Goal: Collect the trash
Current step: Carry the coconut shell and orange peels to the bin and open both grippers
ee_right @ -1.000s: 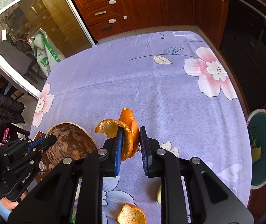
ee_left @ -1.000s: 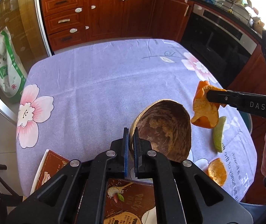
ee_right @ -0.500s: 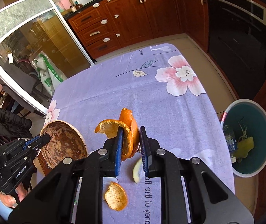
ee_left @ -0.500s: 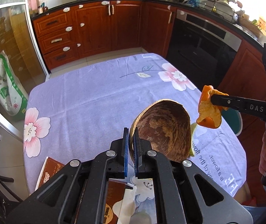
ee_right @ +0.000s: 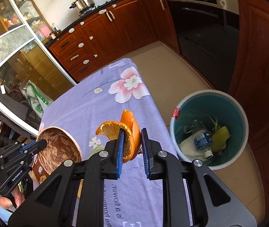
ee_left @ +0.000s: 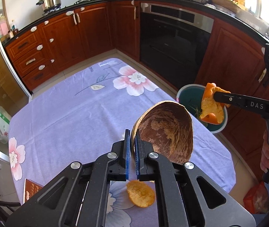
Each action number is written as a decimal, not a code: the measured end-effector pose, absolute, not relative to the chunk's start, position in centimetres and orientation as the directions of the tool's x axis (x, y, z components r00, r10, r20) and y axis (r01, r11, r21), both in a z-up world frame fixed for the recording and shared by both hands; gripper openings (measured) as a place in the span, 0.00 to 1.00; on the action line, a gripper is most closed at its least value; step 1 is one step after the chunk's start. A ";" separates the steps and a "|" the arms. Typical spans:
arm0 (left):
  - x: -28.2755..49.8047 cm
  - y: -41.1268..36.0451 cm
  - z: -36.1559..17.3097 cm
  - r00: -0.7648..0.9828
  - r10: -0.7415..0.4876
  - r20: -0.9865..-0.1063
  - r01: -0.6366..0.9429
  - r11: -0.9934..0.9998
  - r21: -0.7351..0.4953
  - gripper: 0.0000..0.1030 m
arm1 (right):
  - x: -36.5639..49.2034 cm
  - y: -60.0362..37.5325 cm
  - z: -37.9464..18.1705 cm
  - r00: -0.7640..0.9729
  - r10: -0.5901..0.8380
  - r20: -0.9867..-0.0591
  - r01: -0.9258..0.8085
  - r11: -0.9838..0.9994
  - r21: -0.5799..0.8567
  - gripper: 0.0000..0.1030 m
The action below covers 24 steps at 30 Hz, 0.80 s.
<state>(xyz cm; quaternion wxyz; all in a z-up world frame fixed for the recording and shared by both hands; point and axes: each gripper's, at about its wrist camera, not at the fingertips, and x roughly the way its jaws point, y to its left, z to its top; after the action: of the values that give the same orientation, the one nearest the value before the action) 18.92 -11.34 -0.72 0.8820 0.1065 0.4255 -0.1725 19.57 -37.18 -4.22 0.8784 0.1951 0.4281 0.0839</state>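
The left tongs (ee_left: 132,151) pinch the rim of a brown half coconut shell (ee_left: 167,130); the right tongs (ee_right: 132,147) pinch a curled orange peel (ee_right: 124,132) beside the teal round bin (ee_right: 210,111).

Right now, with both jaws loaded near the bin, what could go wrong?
1. The orange peel looks pinched at one edge only, so it may slip onto the tablecloth before reaching the bin.
2. The coconut shell is held by its thin rim and could twist loose.
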 end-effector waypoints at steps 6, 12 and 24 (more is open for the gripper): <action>19.6 -16.7 -1.4 0.545 -0.235 -0.805 0.464 0.884 0.056 0.05 | 18.8 -42.5 -5.6 0.636 0.276 -0.720 0.098 0.897 0.431 0.16; 20.5 -22.5 -2.8 0.494 -0.257 -0.830 0.545 0.836 0.065 0.05 | 17.3 -47.7 -7.0 0.655 0.211 -0.725 0.203 0.875 0.439 0.16; 23.3 -32.3 -7.4 0.405 -0.254 -0.879 0.617 0.785 0.058 0.05 | 16.6 -54.4 -10.7 0.602 0.154 -0.783 0.336 0.842 0.423 0.16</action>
<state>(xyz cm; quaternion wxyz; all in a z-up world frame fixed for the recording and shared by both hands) 23.33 -32.29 -7.41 0.8160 0.1911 0.4758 -0.2668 16.62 -54.40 -10.68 0.8514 0.2763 0.4426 -0.0535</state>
